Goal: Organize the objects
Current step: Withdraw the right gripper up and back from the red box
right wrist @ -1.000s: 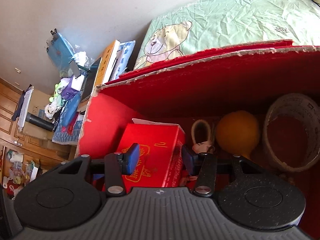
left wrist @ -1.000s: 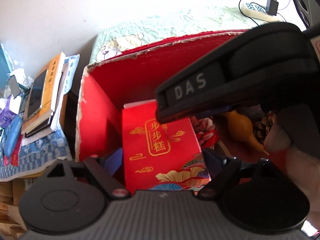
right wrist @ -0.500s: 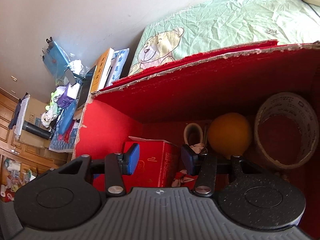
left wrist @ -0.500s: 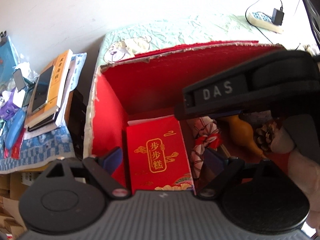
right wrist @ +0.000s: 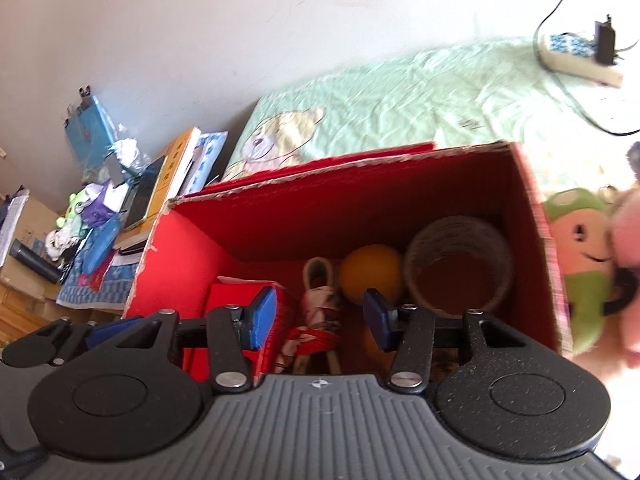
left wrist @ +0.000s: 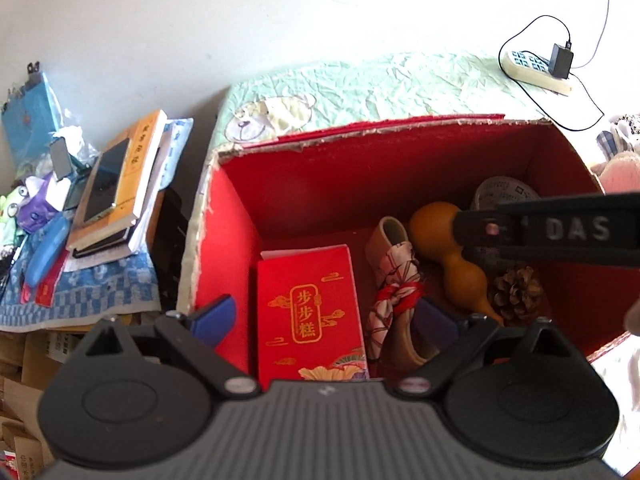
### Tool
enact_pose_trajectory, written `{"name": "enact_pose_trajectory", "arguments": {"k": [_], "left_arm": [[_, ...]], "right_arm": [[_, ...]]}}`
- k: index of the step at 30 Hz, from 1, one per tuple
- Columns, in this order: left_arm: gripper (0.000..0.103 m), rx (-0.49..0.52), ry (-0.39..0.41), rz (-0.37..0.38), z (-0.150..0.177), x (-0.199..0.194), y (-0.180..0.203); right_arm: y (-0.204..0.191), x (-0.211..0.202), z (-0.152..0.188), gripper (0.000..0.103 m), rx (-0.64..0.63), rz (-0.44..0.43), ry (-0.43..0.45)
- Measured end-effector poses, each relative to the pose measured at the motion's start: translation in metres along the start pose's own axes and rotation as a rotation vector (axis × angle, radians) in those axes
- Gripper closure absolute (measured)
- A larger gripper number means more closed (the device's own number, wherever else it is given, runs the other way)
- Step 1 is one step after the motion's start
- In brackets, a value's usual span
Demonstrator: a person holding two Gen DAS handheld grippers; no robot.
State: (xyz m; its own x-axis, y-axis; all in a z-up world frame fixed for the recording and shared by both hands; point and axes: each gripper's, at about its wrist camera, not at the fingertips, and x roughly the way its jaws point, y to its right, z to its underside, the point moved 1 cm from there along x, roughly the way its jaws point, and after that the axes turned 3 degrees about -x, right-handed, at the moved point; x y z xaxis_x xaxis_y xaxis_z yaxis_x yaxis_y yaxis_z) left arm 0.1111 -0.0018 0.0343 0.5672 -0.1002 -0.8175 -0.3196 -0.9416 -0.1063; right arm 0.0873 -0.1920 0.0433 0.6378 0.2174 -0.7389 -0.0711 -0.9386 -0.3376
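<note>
Two handheld grippers hover above a red cardboard box (left wrist: 224,240) on a bed with a pale green bear-print cover (right wrist: 400,92), midway through a tidy-up. The left gripper (left wrist: 324,320) stands spread wide and empty, its jaws having just been opening with nothing clamped between them; a red gift packet (left wrist: 310,312) with gold lettering lies flat on the box floor against the box's left wall, apparently just set down. The right gripper (right wrist: 318,318) is partly open and grasps nothing. Right of the packet inside the box lie a knotted patterned cloth (left wrist: 394,292), a yellow gourd (left wrist: 452,248), a pine cone (left wrist: 516,292) and, toward the box's far right corner, a roll of tape (right wrist: 458,268). Much of the sorting looks done, judging by the filled box. Still outside, just beyond the box's right wall, plush toys (right wrist: 580,264) wait, likely the next items to go in. The clutter of books (left wrist: 128,176) left of the box sits on a separate surface.
</note>
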Motion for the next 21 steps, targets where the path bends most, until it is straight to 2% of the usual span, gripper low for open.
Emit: {"name": "enact_pose_trajectory", "arguments": {"k": [5,9,21], "left_arm": [[0.006,-0.016,0.029,-0.021,0.001,-0.013,0.004],[0.006,-0.036,0.031,-0.032,0.003,-0.022,0.008],[0.006,-0.110,0.032,-0.081,0.017,-0.056,0.038]], "right_arm": [[0.002,-0.020,0.006,0.046,-0.007,0.031,0.030],[-0.001,-0.036,0.010,0.046,-0.045,0.059,0.056],[0.010,-0.087,0.027,0.044,-0.134,0.003,0.093]]}}
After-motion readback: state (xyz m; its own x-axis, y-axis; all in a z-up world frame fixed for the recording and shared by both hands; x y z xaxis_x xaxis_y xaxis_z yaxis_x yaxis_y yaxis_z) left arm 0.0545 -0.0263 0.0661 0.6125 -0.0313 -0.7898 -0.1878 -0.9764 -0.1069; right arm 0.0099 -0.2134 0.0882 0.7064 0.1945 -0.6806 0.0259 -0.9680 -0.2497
